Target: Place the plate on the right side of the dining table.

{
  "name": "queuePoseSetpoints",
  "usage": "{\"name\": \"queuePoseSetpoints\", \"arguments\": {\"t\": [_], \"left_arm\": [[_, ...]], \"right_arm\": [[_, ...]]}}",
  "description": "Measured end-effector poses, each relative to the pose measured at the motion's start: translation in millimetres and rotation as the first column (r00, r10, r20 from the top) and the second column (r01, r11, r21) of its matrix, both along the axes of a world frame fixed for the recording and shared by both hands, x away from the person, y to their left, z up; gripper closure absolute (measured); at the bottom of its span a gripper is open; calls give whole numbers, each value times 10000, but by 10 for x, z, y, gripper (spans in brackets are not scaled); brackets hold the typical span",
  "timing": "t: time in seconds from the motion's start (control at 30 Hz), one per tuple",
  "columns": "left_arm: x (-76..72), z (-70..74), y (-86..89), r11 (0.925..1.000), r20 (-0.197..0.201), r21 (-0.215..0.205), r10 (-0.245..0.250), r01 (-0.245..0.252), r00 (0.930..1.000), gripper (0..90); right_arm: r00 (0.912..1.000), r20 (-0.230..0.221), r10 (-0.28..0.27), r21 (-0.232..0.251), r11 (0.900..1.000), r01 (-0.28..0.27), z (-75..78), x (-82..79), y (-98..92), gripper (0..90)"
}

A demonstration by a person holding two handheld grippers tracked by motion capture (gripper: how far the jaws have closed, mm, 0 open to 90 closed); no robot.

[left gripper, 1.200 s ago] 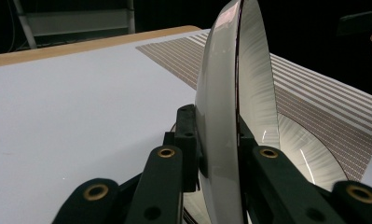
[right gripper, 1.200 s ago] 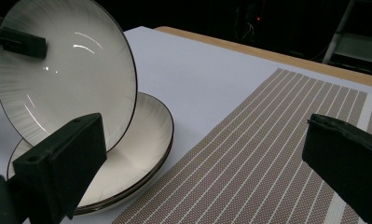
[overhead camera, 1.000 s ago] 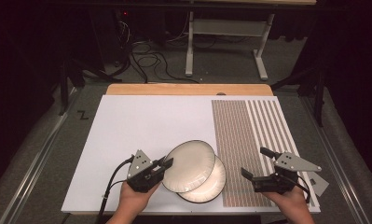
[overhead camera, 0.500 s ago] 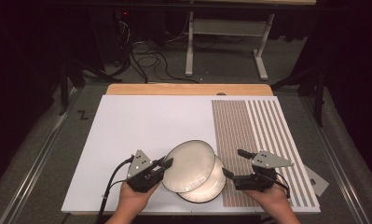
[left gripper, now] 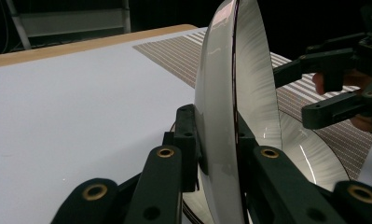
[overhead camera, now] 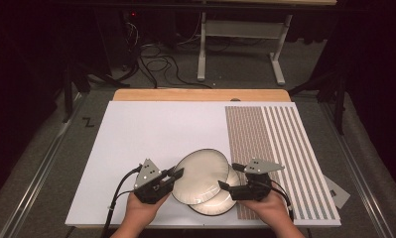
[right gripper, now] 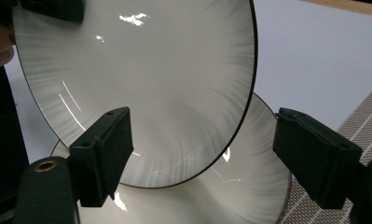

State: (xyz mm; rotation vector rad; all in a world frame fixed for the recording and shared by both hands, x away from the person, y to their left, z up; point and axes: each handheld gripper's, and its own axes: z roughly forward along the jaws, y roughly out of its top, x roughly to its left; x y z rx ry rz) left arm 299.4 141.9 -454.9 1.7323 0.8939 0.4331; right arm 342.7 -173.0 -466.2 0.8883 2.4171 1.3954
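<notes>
Two white plates with dark rims overlap at the table's front. The upper plate point(overhead camera: 201, 174) point(left gripper: 228, 70) point(right gripper: 141, 79) is tilted up, and my left gripper point(overhead camera: 174, 174) point(left gripper: 218, 140) is shut on its left rim. The lower plate point(overhead camera: 220, 202) point(right gripper: 249, 186) lies flat beneath it. My right gripper point(overhead camera: 228, 177) point(right gripper: 209, 156) point(left gripper: 298, 93) stands at the plates' right edge. Its jaws are open and have just been closing. The plates' right rims lie between them, and the pads press on nothing.
The plates rest on a white mat point(overhead camera: 146, 134) whose right part is brown-striped point(overhead camera: 270, 144). A wooden strip point(overhead camera: 200, 94) borders the far edge. A grey tag point(overhead camera: 337, 191) lies off the mat's right side. Cables and a stand's legs are on the floor beyond.
My right gripper has moved left from the striped area to the plates' right edge, and its jaws have narrowed. The left gripper and the tilted plate have stayed put.
</notes>
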Motion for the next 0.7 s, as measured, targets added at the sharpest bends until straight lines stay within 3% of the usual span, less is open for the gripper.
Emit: {"name": "queuePoseSetpoints", "arguments": {"t": [0.47, 0.7], "left_arm": [[16, -10, 34, 9999, -91, -28, -107, 107, 9999, 791], [11, -10, 33, 9999, -78, -30, -96, 95, 9999, 791]], "right_arm": [[9919, -1267, 51, 527, 9986, 16, -171, 160, 153, 433], [9871, -1600, 78, 518, 9987, 5, -216, 182, 167, 521]]}}
